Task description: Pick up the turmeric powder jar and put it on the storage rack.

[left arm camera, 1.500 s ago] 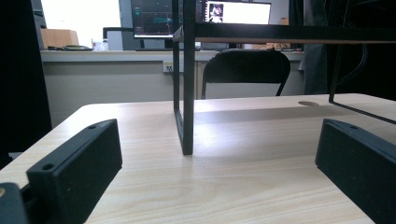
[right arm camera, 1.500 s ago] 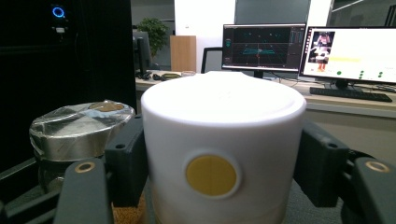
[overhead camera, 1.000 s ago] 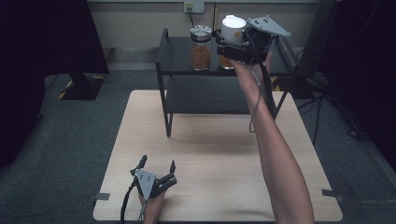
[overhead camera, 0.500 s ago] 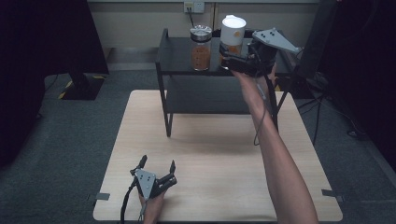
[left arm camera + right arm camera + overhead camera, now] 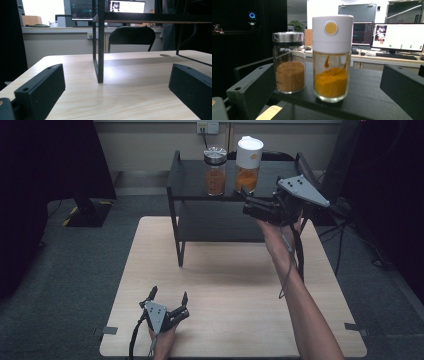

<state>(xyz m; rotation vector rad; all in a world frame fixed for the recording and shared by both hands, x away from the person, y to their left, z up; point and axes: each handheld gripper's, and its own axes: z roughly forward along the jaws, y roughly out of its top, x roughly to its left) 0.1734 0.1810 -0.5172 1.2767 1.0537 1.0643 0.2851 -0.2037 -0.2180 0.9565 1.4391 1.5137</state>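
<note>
Two glass jars stand side by side on top of a black shelf rack [image 5: 190,175]. One has a white lid and orange powder [image 5: 248,164] [image 5: 332,57]. The other has a silver lid and brown powder [image 5: 215,170] [image 5: 289,63]. My right gripper [image 5: 246,202] [image 5: 328,82] is open just in front of the shelf's near right edge, facing the white-lidded jar and apart from it. Low near the table's front left, my left gripper [image 5: 168,296] [image 5: 116,82] is open and holds nothing, pointing at the rack's leg [image 5: 100,50].
The rack stands at the back of a light wooden table [image 5: 230,290] and has a lower shelf [image 5: 220,222]. A black chair [image 5: 131,37] sits behind the table. A cable [image 5: 299,247] hangs from my right gripper.
My right gripper let go of the white-lidded jar on the shelf top, then drew back and down toward the shelf's near right edge. The left gripper stayed still.
</note>
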